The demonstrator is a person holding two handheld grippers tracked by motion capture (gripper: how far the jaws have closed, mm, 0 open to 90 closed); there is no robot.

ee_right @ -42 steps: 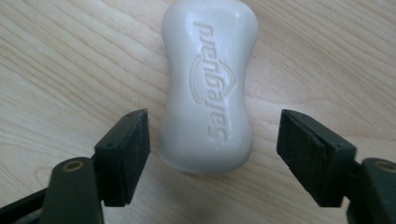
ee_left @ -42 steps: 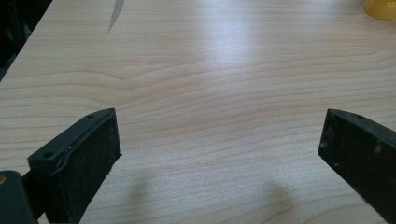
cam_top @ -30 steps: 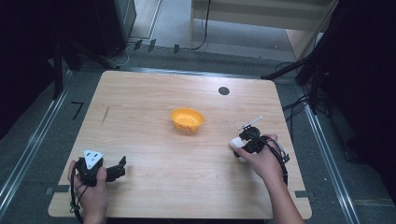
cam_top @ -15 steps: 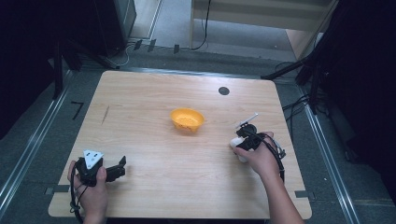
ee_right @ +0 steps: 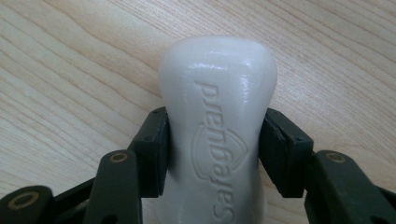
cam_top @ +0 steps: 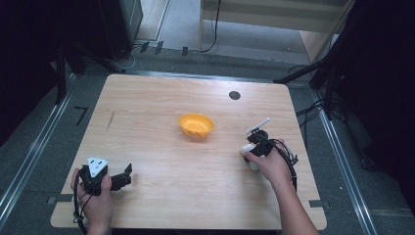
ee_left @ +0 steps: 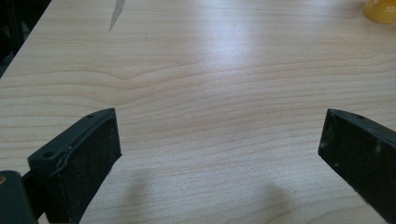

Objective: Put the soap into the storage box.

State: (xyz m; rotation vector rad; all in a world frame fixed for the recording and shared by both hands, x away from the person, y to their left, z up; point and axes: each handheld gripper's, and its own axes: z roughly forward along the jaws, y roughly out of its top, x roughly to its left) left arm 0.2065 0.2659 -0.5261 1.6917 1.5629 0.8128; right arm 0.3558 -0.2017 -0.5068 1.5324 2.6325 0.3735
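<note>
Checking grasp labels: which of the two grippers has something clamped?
The right gripper: its pads press a white embossed soap bar on the wooden table. The left gripper stands open over bare wood.

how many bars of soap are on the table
1. A white bar of soap lies on the table near its right edge, clamped between the jaws of the right gripper, right of the orange bowl.

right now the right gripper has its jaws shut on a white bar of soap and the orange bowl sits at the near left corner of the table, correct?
Not quite. The right gripper does have its jaws shut on the white bar of soap, having just closed on it, but the orange bowl sits near the middle of the table, not its near left corner. The high view shows this.
</note>
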